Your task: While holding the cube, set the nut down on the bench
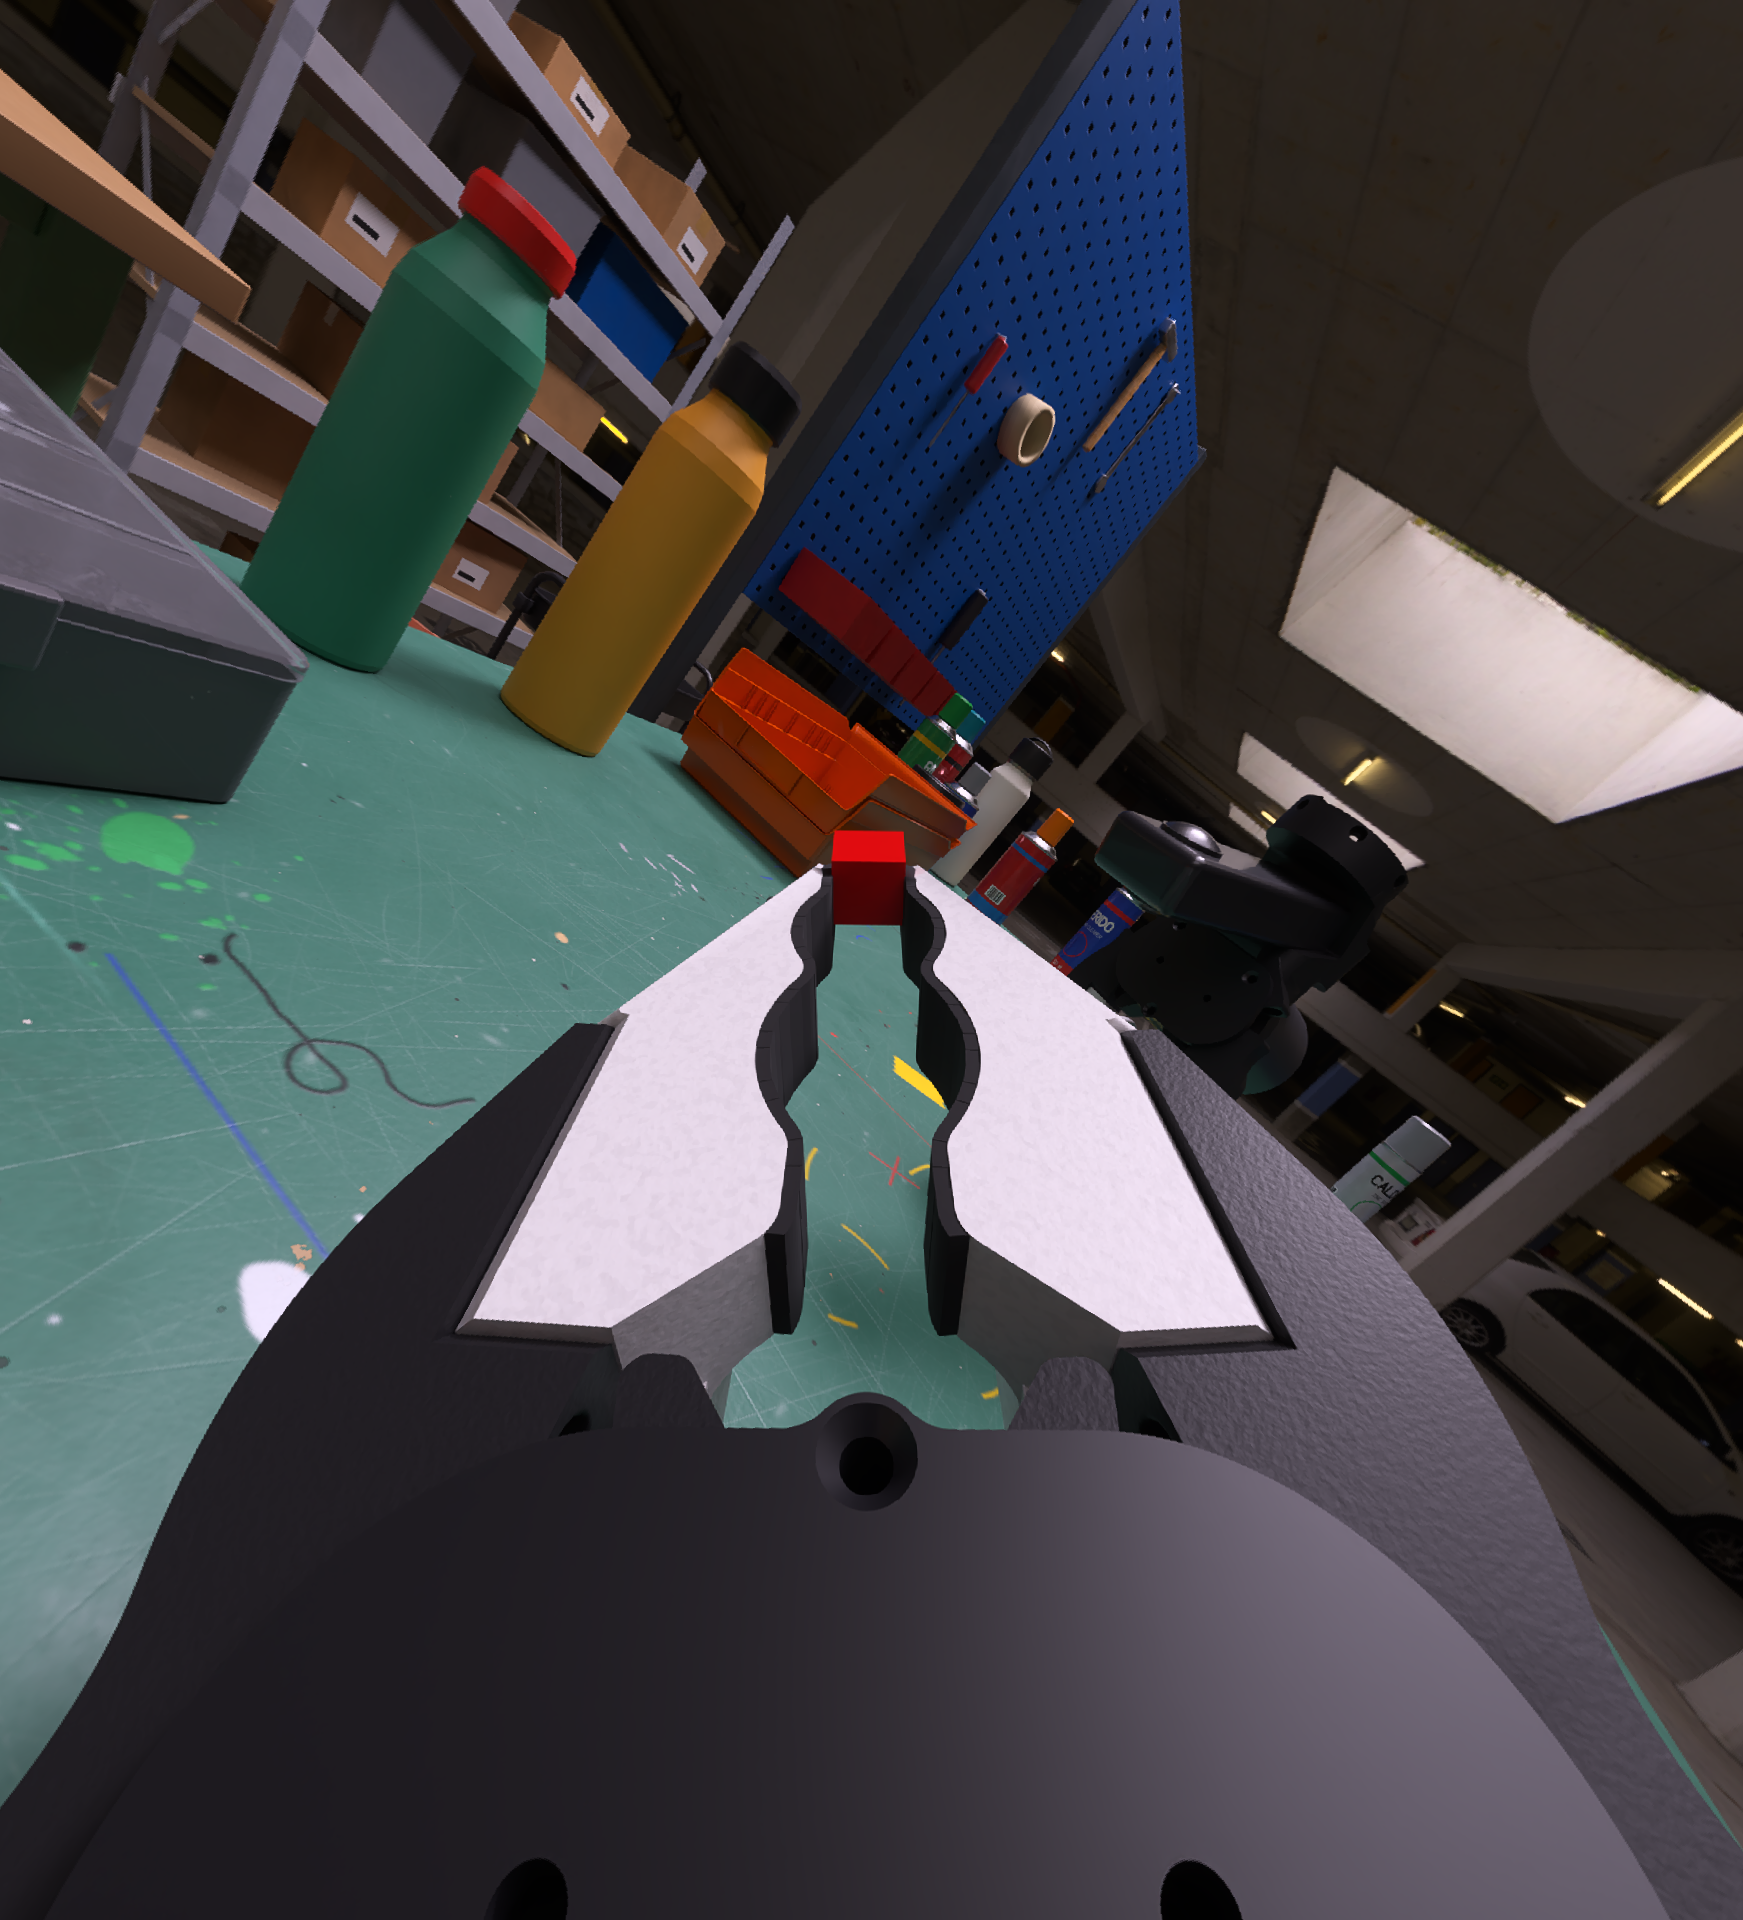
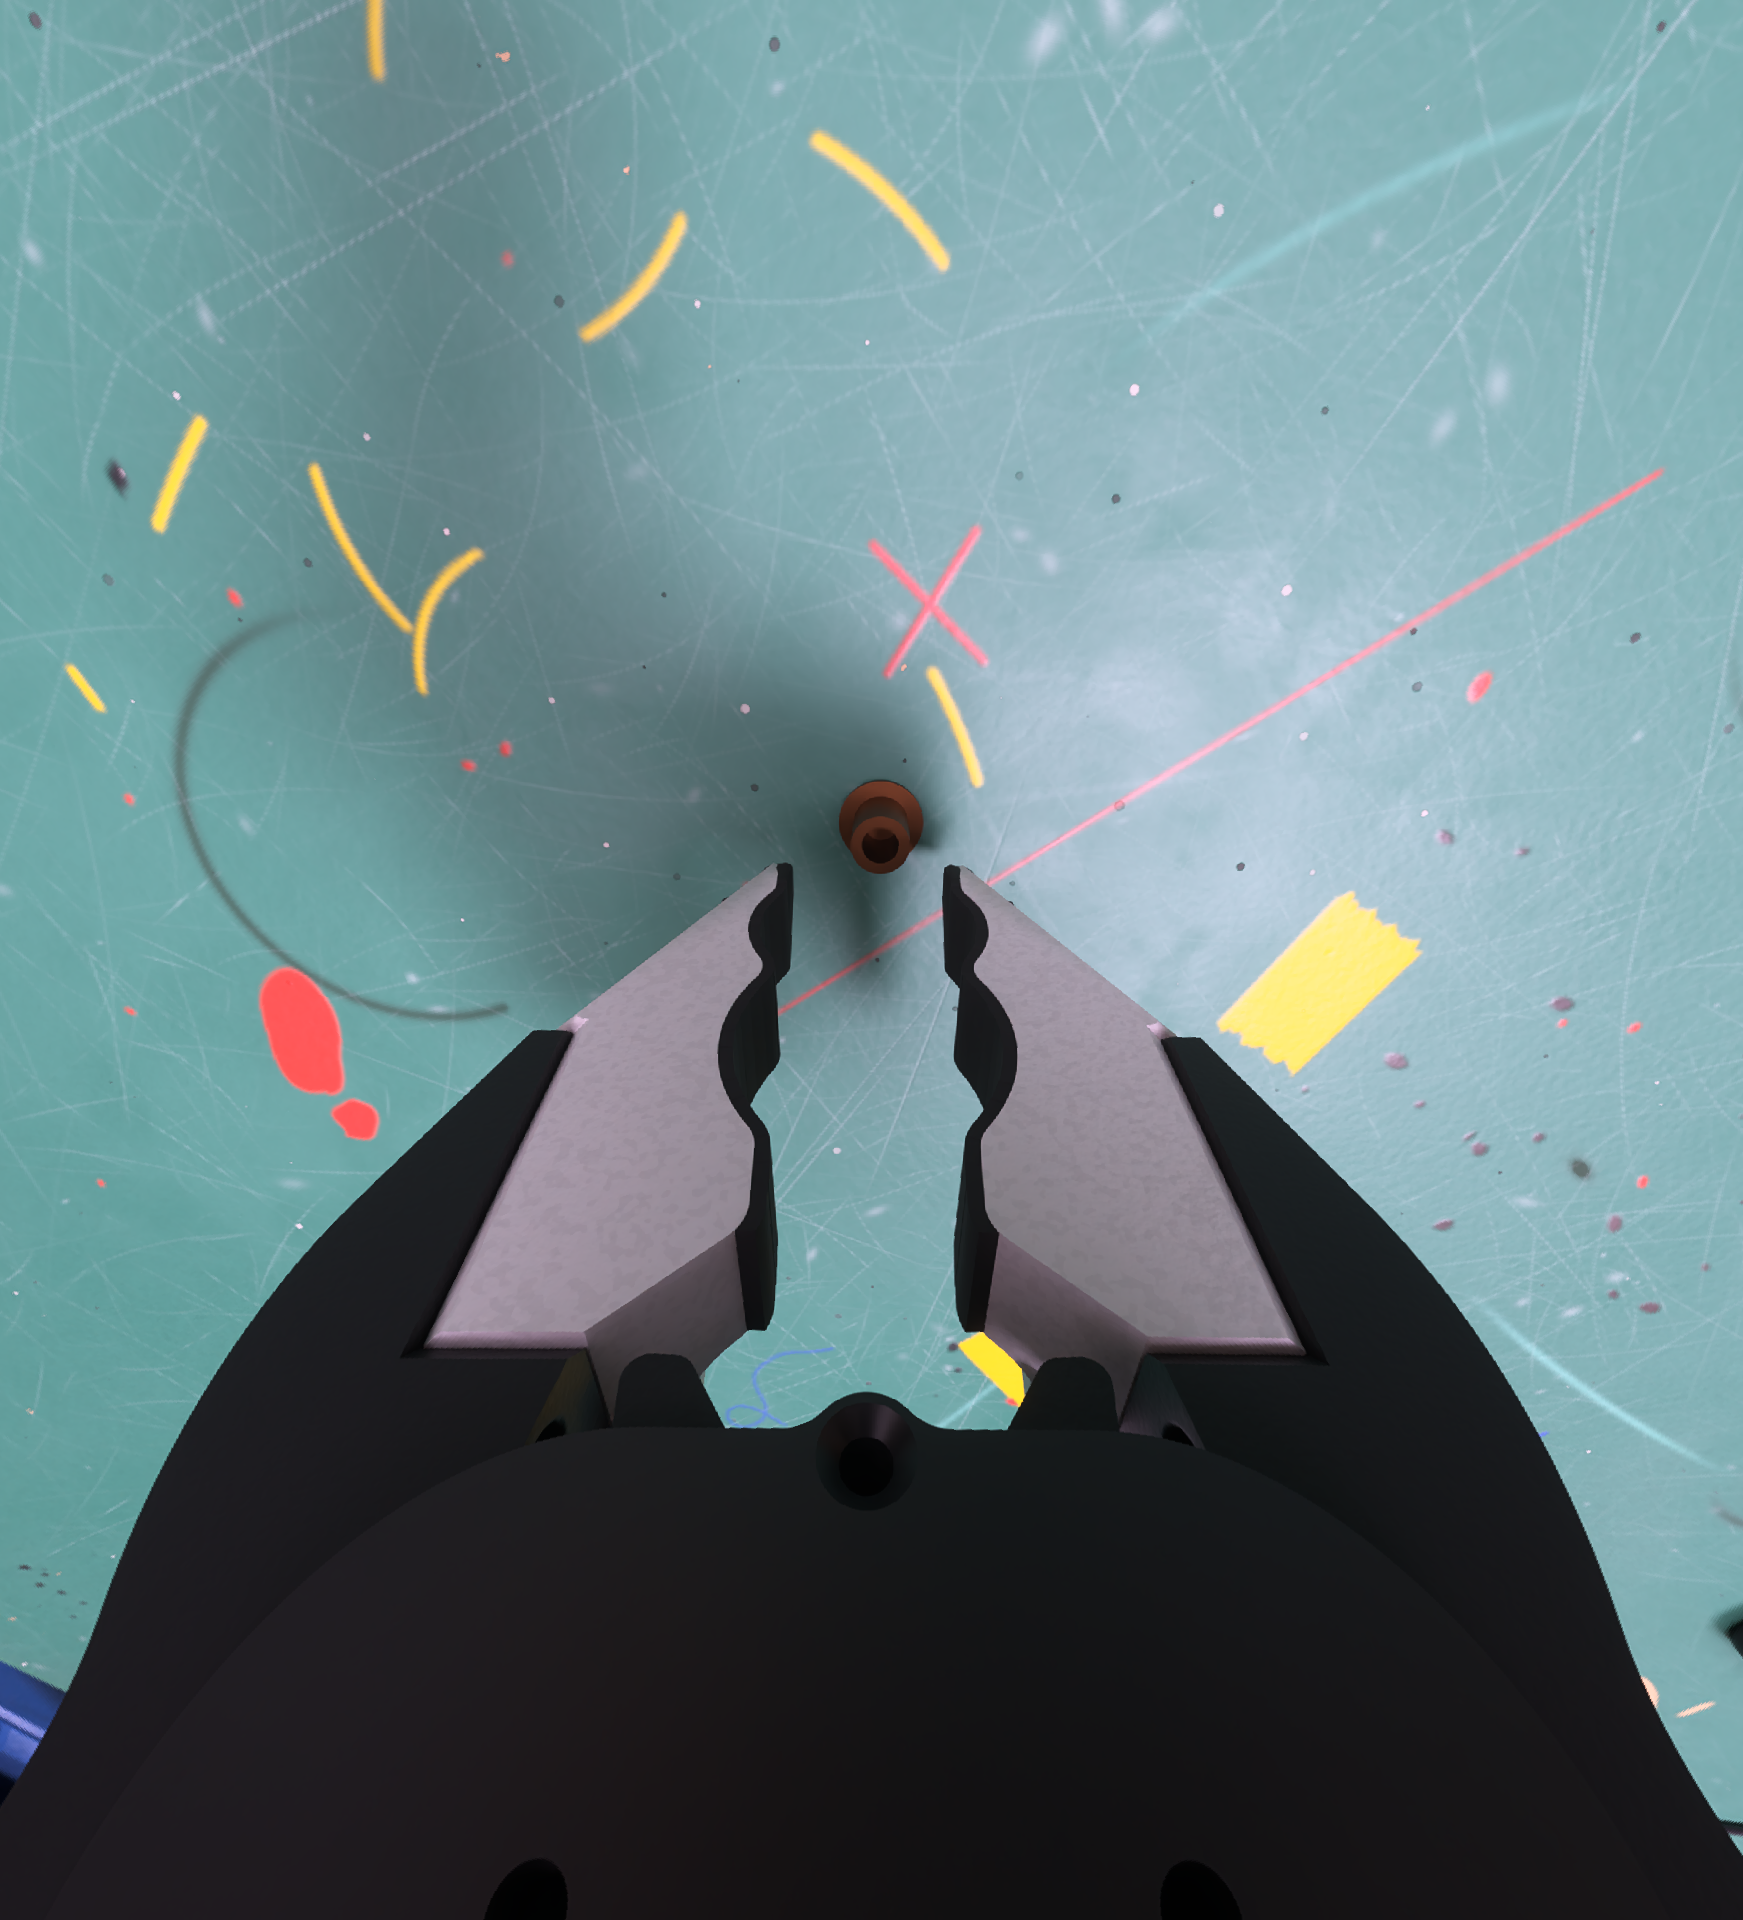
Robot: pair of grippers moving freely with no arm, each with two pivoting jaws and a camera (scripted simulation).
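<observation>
In the left wrist view my left gripper (image 1: 868, 883) is shut on a small red cube (image 1: 868, 876), pinched between the fingertips and held above the green bench mat (image 1: 431, 935). In the right wrist view my right gripper (image 2: 868, 878) points down at the mat (image 2: 1262, 416), and its jaws stand apart and empty. A small brown nut (image 2: 879, 826) with a flange and a round hole sits on the mat just beyond the fingertips, touching neither finger. The right gripper also shows as a dark body (image 1: 1251, 914) to the right in the left wrist view.
A grey case (image 1: 67, 582), a green bottle (image 1: 410, 436) and a yellow bottle (image 1: 649, 571) stand at the far left. An orange bin (image 1: 805, 758), spray cans (image 1: 1012, 873) and a blue pegboard (image 1: 1002, 416) lie beyond. Yellow tape (image 2: 1314, 982) is stuck to the mat.
</observation>
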